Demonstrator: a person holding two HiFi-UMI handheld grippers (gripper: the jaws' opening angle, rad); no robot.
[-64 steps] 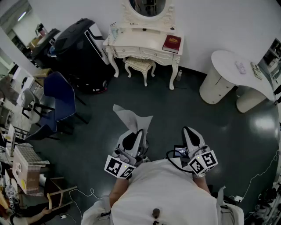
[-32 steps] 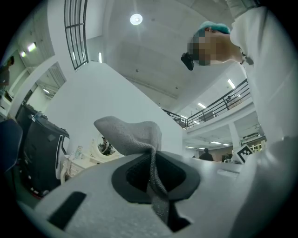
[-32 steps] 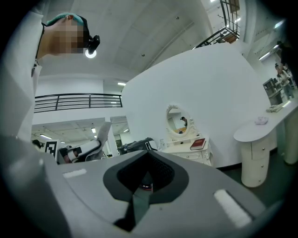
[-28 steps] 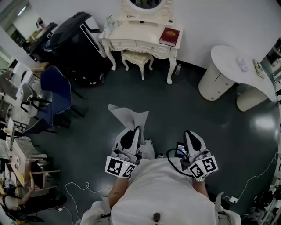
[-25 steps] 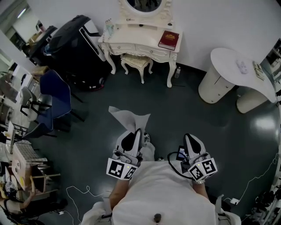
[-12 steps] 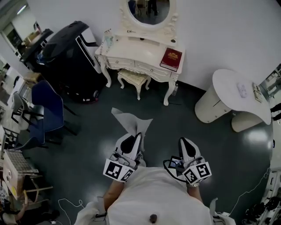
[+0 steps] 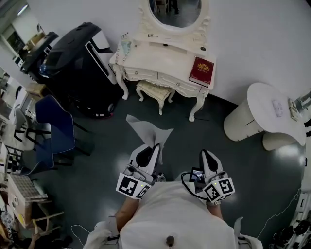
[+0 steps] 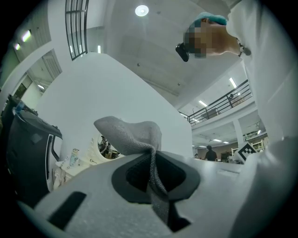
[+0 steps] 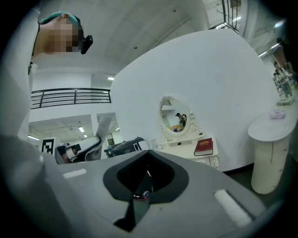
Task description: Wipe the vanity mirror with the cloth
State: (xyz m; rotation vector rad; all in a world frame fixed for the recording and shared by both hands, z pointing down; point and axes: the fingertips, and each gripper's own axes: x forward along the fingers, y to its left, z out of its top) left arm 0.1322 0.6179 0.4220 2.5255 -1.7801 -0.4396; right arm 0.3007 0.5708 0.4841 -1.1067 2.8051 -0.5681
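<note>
Cloth point(image 7: 147, 130) juts forward from left gripper point(image 7: 156, 146) toward vanity mirror point(image 7: 176, 10).

i'm in a big open hall fitted out as a test studio, not a real home. a cream vanity table point(image 7: 165, 58) with its oval mirror point(image 7: 177, 12), a matching stool point(image 7: 154, 91) and a red book point(image 7: 201, 70) stand like a bedroom set against a bare white partition wall point(image 7: 252, 29). around it are a dark shiny floor point(image 7: 97, 160), a loose cable point(image 7: 278, 211) and office chairs point(image 7: 53, 116), and past the wall a railed upper gallery point(image 9: 70, 96) under ceiling lamps point(image 8: 141, 10)
</note>
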